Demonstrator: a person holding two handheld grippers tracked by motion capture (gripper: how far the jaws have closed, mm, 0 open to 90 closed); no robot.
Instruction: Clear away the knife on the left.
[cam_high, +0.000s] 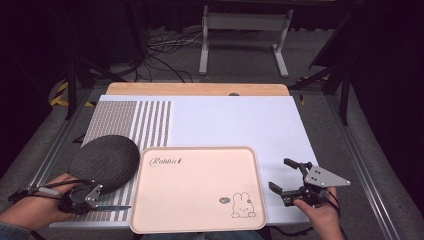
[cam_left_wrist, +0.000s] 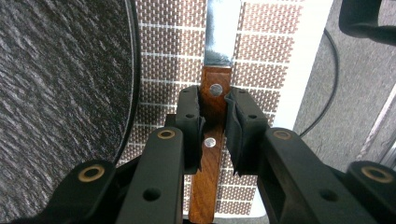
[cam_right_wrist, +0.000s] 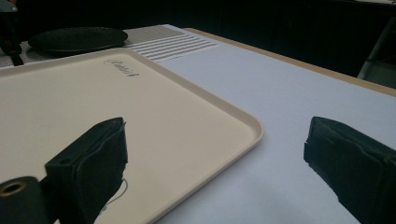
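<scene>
A knife with a brown wooden handle and a steel blade (cam_left_wrist: 222, 32) lies on the woven placemat (cam_high: 125, 117) at the front left. My left gripper (cam_left_wrist: 215, 116) is shut on that handle, its pads pressing both sides near the rivets. In the high view the left gripper (cam_high: 87, 197) sits just in front of a dark round plate (cam_high: 105, 162), with the knife (cam_high: 114, 206) pointing right toward the pink tray (cam_high: 200, 185). My right gripper (cam_high: 281, 175) stands open to the right of the tray, with nothing between its fingers.
The tray (cam_right_wrist: 93, 102) carries a "Rabbit" script and a bunny drawing and holds nothing. The dark plate (cam_left_wrist: 56, 84) lies close on the knife's left. White table cover (cam_high: 240, 120) spreads behind and right of the tray. Cables and a stand lie on the floor beyond.
</scene>
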